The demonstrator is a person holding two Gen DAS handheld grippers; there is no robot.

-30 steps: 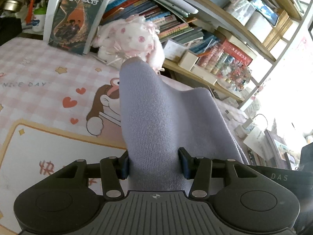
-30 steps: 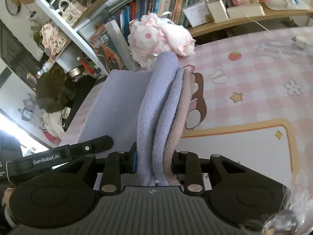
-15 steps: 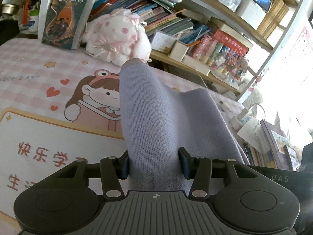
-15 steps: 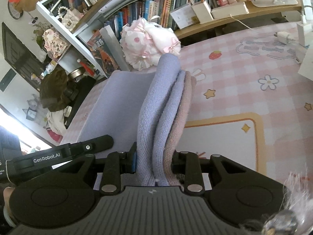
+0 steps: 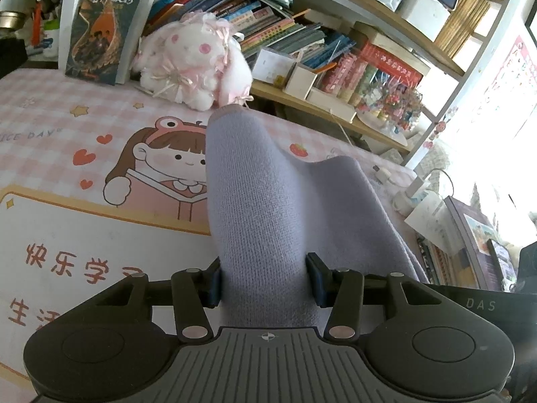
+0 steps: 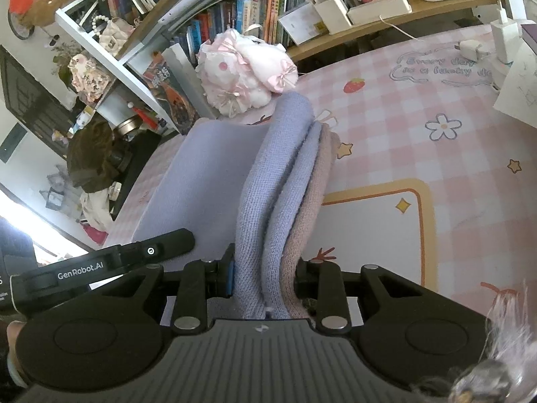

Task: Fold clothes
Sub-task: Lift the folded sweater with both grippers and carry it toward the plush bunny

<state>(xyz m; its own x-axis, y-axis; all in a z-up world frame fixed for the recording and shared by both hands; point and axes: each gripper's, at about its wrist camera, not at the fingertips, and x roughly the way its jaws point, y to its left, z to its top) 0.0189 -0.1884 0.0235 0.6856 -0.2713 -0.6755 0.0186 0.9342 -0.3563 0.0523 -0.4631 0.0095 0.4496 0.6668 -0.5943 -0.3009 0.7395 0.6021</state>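
left gripper (image 5: 263, 282) at bottom centre of its view, jaws pinching a thick bunch of the lilac knit garment (image 5: 255, 201); cloth rises from the jaws up to mid-frame and drapes off to the right. right gripper (image 6: 263, 280) at bottom centre of its view, also clamped on the garment (image 6: 268, 208), here several stacked layers: two lilac folds plus a pinkish edge on the right side. a flat lilac panel spreads to the left of centre in the right view, and the other gripper's black body shows at lower left. so the garment is held up off the pink checked desk mat (image 5: 50, 127), stretched between both grippers, none of it clearly resting flat. judgement: mid-fold, a carry or a fold-over with layers already doubled. next move likely calls for lowering both ends level onto the mat, keeping the layers aligned, then releasing without dragging the stack. farther back: plush toy (image 5: 194, 63) at upper centre, book (image 5: 107, 23) leaning at upper left, bookshelf (image 5: 369, 10) across the top. keep clear of the plush when laying down.
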